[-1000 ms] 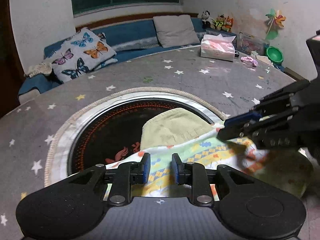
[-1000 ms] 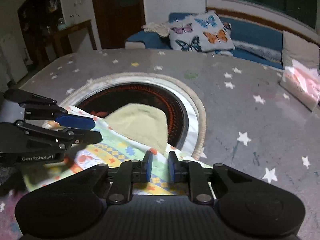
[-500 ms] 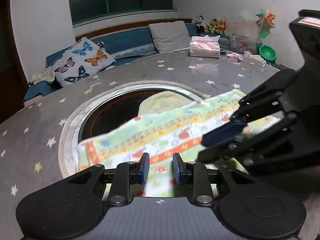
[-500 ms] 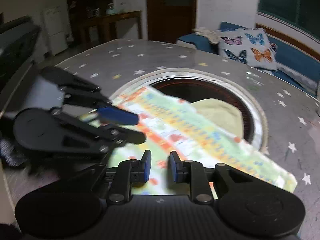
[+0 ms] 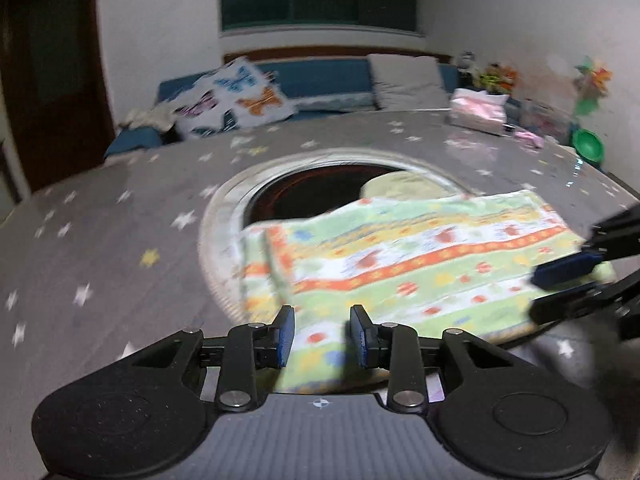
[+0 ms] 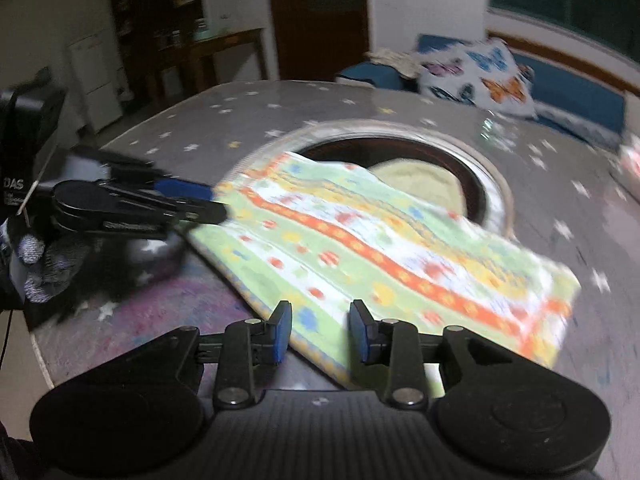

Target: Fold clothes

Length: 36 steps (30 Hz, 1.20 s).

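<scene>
Green-and-orange patterned cloth [image 5: 404, 272] lies folded on my star-print table [image 5: 100, 248], partly covering the round dark inset [image 5: 312, 188]. My left gripper [image 5: 322, 336] and right gripper [image 6: 320, 332] each sit at its near edge, jaws parted around cloth, not pinching it.

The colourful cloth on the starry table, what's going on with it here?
A person with a handheld gripper in each hand is folding a patterned cloth on the star-print table. It lies doubled over, partly covering the round dark inset, where a pale green cloth also sits. The left gripper and right gripper both stand open at the cloth's near edge, gripping nothing.
</scene>
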Each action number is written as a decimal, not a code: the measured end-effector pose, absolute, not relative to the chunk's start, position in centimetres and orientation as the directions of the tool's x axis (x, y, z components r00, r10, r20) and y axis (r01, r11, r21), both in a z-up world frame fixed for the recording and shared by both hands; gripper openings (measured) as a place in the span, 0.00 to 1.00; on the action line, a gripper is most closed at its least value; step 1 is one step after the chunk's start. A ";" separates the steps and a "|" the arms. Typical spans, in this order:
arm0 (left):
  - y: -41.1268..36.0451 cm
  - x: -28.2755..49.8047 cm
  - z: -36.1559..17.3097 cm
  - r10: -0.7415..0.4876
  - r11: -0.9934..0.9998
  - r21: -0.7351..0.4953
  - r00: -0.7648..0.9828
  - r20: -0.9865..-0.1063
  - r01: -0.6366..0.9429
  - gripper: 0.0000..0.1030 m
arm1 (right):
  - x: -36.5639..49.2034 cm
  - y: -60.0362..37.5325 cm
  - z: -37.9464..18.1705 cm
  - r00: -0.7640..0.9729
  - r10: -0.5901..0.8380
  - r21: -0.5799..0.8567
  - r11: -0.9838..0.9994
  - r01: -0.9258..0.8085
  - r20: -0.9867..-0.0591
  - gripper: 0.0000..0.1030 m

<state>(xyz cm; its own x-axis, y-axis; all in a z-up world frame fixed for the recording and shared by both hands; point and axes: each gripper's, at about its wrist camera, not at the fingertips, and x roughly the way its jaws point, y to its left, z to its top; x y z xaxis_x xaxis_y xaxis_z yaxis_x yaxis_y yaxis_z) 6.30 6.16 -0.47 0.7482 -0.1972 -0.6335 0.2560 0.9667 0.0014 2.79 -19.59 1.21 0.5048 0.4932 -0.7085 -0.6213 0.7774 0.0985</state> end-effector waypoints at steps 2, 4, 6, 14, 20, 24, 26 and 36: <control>7.0 6.0 -0.5 -0.195 0.972 -0.021 0.752 -0.630 0.235 0.37 | 2.5 -20.7 1.2 0.523 0.478 0.101 0.798 -0.594 -0.706 0.30; 7.5 5.7 -0.3 -0.192 0.976 -0.039 0.757 -0.624 0.215 0.39 | 2.2 -21.7 1.4 0.536 0.464 0.105 0.816 -0.569 -0.705 0.30; 7.7 5.5 -0.4 -0.185 0.979 -0.047 0.762 -0.621 0.200 0.41 | 2.0 -22.6 1.5 0.550 0.439 0.095 0.834 -0.543 -0.711 0.30; 7.9 4.8 -0.6 -0.142 0.989 -0.068 0.777 -0.613 0.128 0.46 | 1.6 -26.1 1.7 0.617 0.369 0.105 0.901 -0.420 -0.695 0.30; 8.0 4.6 -0.7 -0.125 0.992 -0.087 0.777 -0.617 0.090 0.49 | 2.4 -28.0 0.8 0.644 0.307 0.137 0.944 -0.300 -0.701 0.34; 8.0 4.6 -0.7 -0.118 0.993 -0.095 0.772 -0.624 0.076 0.50 | 2.6 -28.3 0.0 0.646 0.304 0.155 0.948 -0.278 -0.700 0.34; 8.1 4.7 -0.7 -0.121 0.992 -0.102 0.767 -0.630 0.072 0.51 | 2.6 -28.2 -0.1 0.653 0.300 0.149 0.949 -0.278 -0.696 0.34; 8.6 5.1 -0.6 -0.161 0.984 -0.165 0.738 -0.655 0.067 0.43 | 2.2 -28.4 -0.3 0.678 0.273 0.145 0.960 -0.240 -0.683 0.38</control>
<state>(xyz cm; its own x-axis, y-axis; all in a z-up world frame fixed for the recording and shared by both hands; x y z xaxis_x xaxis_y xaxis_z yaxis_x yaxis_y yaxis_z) 5.11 8.60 -0.60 0.7382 -0.1608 -0.6551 0.0675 0.9839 -0.1655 2.24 -28.37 -0.29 0.6778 0.2727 -0.6828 -0.2400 0.9599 0.1451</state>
